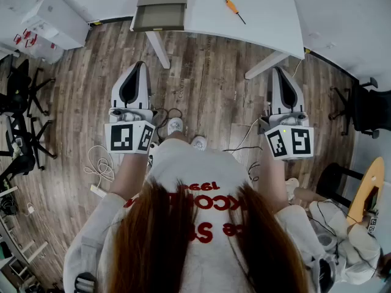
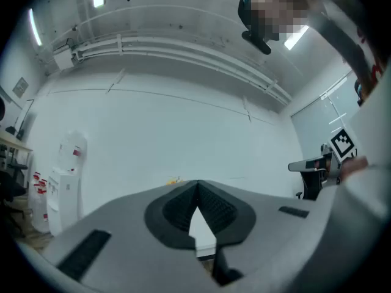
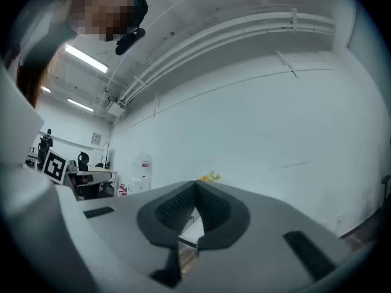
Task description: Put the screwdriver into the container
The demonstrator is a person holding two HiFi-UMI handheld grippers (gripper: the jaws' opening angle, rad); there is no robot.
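The screwdriver (image 1: 234, 10), orange-handled with a dark shaft, lies on the white table (image 1: 269, 17) at the far side. Left of it on the same table stands the olive-grey container (image 1: 161, 8), a shallow tray. Both grippers hover over the wooden floor, well short of the table. My left gripper (image 1: 139, 66) is shut with nothing in it; its jaws meet at the tips in the left gripper view (image 2: 197, 186). My right gripper (image 1: 278, 71) is also shut and empty, as the right gripper view (image 3: 195, 186) shows. Both point at a white wall.
Two slanted table legs (image 1: 157, 47) (image 1: 266, 65) stand ahead of the grippers. Black office chairs (image 1: 18, 102) (image 1: 366, 105) flank the floor at left and right. White cabinets (image 1: 43, 17) sit at the far left. Cables (image 1: 101, 163) trail across the floor near the person's feet.
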